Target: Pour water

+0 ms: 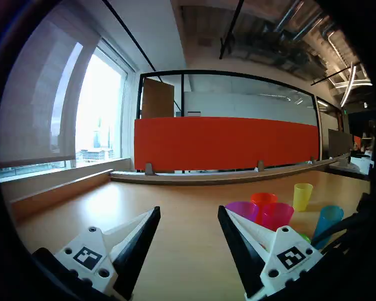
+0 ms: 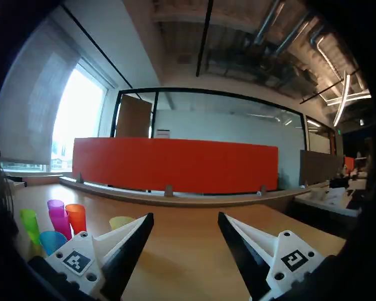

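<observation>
Several coloured plastic cups stand upright in a cluster on the wooden desk (image 1: 188, 200). In the left gripper view they are to the right: purple cup (image 1: 242, 208), orange cup (image 1: 263, 198), pink cup (image 1: 276, 214), yellow cup (image 1: 302, 195), blue cup (image 1: 328, 219). My left gripper (image 1: 188, 210) is open, left of the cluster, with nothing between its fingers. In the right gripper view the cups stand at the lower left: green cup (image 2: 30, 223), purple cup (image 2: 55, 204), orange cup (image 2: 76, 216), blue cup (image 2: 51, 241), yellow cup (image 2: 120, 220). My right gripper (image 2: 184, 216) is open and holds nothing.
An orange partition (image 1: 223, 143) runs along the desk's far edge. A bright window (image 1: 98, 120) with a sill is on the left. Another desk with white items (image 2: 333, 198) lies to the right. Bare desk surface (image 2: 188, 251) stretches ahead of both grippers.
</observation>
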The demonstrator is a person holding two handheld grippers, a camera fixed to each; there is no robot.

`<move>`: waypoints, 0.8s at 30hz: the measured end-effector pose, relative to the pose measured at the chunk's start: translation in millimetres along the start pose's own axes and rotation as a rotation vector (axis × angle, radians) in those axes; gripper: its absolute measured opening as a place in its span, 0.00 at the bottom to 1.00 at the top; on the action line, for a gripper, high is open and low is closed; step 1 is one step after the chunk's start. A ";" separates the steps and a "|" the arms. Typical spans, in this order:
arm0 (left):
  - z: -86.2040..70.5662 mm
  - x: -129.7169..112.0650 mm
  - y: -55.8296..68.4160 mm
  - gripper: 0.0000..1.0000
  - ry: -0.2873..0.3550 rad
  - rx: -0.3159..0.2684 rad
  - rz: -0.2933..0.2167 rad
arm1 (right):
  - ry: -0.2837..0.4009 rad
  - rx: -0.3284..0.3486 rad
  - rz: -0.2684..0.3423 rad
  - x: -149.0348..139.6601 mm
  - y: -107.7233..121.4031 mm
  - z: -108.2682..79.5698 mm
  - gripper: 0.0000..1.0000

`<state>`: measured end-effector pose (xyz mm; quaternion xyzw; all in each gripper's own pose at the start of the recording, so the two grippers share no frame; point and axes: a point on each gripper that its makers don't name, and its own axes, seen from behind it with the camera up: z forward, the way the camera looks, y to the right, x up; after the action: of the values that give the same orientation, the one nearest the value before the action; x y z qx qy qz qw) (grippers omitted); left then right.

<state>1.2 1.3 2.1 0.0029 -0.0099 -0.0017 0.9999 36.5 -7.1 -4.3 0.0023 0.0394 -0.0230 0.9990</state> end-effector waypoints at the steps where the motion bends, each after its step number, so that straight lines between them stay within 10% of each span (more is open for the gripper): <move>1: 0.0 0.0 0.0 0.84 0.000 0.000 0.000 | -0.002 -0.003 0.002 -1.7 1.0 0.0 1.00; 24: 0.8 -0.5 0.4 0.84 0.000 0.000 0.000 | -0.069 -0.003 0.018 -35.7 0.1 6.2 0.99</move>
<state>0.7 1.7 2.9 0.0028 -0.0098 -0.0017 0.9999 1.4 -5.4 4.7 0.0002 0.0048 -0.0142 0.9999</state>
